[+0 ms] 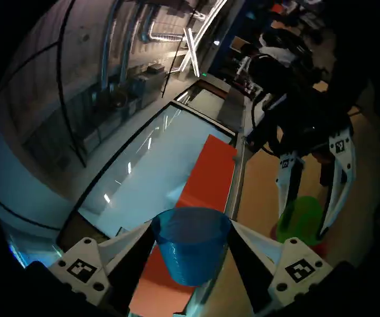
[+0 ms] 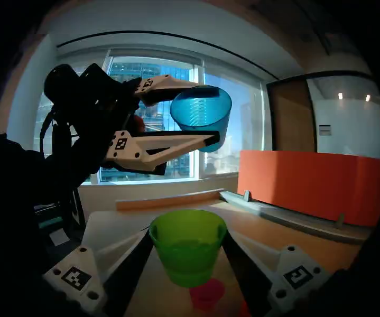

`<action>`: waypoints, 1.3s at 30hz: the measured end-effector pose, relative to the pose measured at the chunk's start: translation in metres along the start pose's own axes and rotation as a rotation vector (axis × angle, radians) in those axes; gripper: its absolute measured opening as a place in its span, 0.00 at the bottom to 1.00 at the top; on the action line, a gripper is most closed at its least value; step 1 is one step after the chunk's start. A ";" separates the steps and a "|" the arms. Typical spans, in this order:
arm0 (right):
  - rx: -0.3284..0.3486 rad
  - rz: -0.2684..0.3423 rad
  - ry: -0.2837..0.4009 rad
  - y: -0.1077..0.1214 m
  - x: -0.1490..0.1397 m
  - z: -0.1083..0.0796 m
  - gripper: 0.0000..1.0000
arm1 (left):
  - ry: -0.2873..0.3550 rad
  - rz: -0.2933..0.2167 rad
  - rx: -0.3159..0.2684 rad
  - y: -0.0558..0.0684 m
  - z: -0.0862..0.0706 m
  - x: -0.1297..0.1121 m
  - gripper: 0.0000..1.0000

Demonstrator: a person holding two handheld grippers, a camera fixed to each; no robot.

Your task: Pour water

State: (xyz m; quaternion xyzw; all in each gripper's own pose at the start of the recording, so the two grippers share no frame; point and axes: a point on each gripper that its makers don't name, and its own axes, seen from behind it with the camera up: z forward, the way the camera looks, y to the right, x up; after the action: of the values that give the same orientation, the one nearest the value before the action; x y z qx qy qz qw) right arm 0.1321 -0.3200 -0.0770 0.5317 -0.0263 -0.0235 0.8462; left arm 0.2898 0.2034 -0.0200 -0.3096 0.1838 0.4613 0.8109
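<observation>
Windows point(image 2: 250, 105) behind left tongs point(image 2: 211, 117) gripping translucent blue cup point(image 2: 196, 108).

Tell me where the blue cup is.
The blue cup is gripped by the left gripper, bottom centre of the left gripper view; the right gripper view shows it raised higher than the green cup that the right gripper holds.

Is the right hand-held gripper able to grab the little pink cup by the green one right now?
Probably not. The right hand-held gripper is shut on the green cup, so its fingers have no room for the pink cup lower down.
</observation>
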 end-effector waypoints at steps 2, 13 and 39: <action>-0.001 -0.001 0.001 0.000 0.000 0.000 0.91 | 0.001 -0.072 0.001 -0.002 -0.001 -0.001 0.88; -0.010 0.002 0.015 0.000 0.005 -0.003 0.91 | -0.002 -0.402 -0.002 -0.004 0.001 -0.015 0.88; -0.027 0.006 0.032 0.005 0.014 -0.008 0.91 | 0.017 -0.886 -0.041 0.004 0.003 -0.037 0.88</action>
State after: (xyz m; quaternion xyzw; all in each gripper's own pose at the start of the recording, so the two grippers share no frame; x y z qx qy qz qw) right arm 0.1463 -0.3117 -0.0761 0.5204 -0.0138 -0.0127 0.8537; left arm 0.2674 0.1837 0.0027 -0.3785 0.0310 0.0704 0.9224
